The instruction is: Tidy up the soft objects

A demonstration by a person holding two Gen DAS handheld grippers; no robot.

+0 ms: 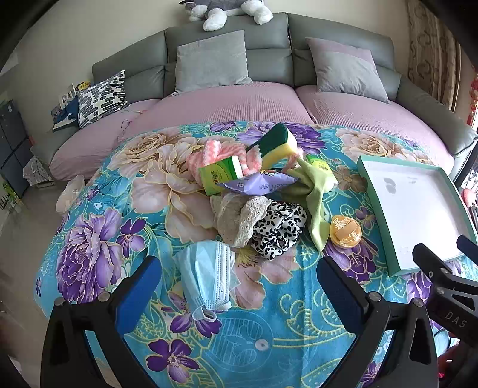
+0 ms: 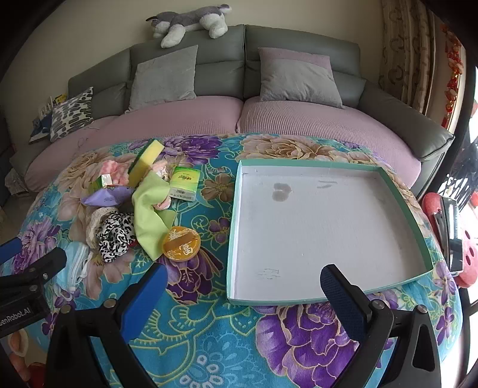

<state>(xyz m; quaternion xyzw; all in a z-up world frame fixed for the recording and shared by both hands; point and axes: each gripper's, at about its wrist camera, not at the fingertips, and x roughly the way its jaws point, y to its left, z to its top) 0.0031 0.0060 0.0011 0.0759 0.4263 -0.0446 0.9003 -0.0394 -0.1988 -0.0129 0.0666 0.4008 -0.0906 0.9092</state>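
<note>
A heap of soft things lies on the flowered blanket [image 1: 263, 322]: a yellow-green sponge [image 1: 279, 144], a pink fluffy cloth [image 1: 222, 152], a lime cloth [image 1: 313, 191], a lace cloth [image 1: 236, 218], a black-and-white spotted cloth [image 1: 277, 229] and a blue face mask [image 1: 206, 276]. A shallow teal-rimmed tray [image 2: 388, 191] with a white floor stands to their right. My left gripper [image 1: 239, 289] is open just before the mask. My right gripper [image 2: 243, 292] is open over the tray's near edge, holding nothing.
Green tissue packs [image 2: 183, 183], a purple wipes packet [image 1: 257, 185] and a round orange tin [image 2: 180, 243] lie among the cloths. Behind the blanket is a grey sofa [image 2: 221, 59] with cushions and a plush dog [image 2: 191, 22]. A red stool [image 2: 464, 250] stands at the right.
</note>
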